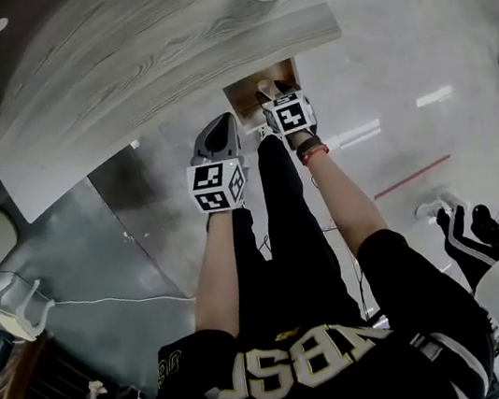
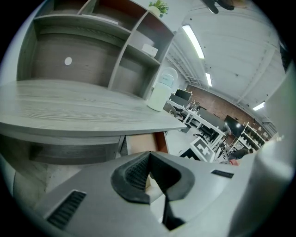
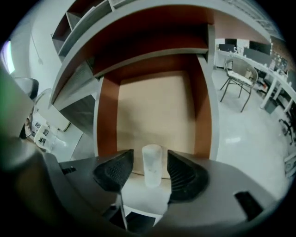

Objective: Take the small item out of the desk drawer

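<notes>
Right gripper (image 3: 149,161) jaws, at lower centre of its view, stand apart on either side of the item (image 3: 152,166), with a gap showing on each side. This small white cylinder stands upright near the front edge of the drawer (image 3: 152,109), which hangs open under the desk (image 1: 139,51), upper centre in the head view. Just left of it, the left gripper (image 2: 149,156) is clenched on nothing, tips meeting.

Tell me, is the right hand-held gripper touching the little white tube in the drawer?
Apart. The right gripper view shows the white tube standing between the open jaws of the right hand-held gripper, with a clear gap on each side.
</notes>
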`<state>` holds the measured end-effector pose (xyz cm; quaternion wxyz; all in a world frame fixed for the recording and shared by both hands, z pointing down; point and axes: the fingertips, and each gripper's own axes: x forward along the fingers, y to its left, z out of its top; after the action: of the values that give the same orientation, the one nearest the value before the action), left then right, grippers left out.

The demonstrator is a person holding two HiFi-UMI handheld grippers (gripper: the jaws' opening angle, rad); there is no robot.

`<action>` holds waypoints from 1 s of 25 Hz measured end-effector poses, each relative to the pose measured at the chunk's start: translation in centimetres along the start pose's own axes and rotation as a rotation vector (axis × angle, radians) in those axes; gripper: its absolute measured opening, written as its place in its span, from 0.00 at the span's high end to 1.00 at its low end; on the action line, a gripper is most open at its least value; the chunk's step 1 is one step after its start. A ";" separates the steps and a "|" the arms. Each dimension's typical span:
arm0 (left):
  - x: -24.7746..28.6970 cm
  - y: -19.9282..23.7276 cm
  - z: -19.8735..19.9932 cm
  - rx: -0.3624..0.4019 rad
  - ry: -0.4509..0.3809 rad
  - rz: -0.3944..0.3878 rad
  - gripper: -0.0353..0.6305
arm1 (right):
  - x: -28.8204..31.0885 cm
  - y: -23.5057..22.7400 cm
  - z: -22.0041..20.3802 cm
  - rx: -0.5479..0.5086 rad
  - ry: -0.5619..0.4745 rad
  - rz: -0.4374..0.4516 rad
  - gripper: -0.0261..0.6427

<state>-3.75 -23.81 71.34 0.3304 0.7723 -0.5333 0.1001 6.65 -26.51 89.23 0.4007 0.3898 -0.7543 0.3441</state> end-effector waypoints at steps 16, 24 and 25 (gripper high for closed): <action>-0.6 0.7 -1.3 -0.018 0.003 0.012 0.93 | 1.1 -0.9 0.3 -0.050 0.003 -0.080 0.78; -2.4 0.5 0.4 0.021 -0.014 0.005 0.93 | -3.2 0.7 0.8 -0.001 -0.055 -0.092 0.78; -2.6 0.2 0.6 0.028 -0.015 0.002 0.93 | -3.9 0.8 0.9 0.009 -0.066 -0.093 0.78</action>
<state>-5.12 -22.29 69.68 0.3152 0.7772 -0.5350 0.1022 7.14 -25.62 85.23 0.3895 0.4375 -0.7466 0.3154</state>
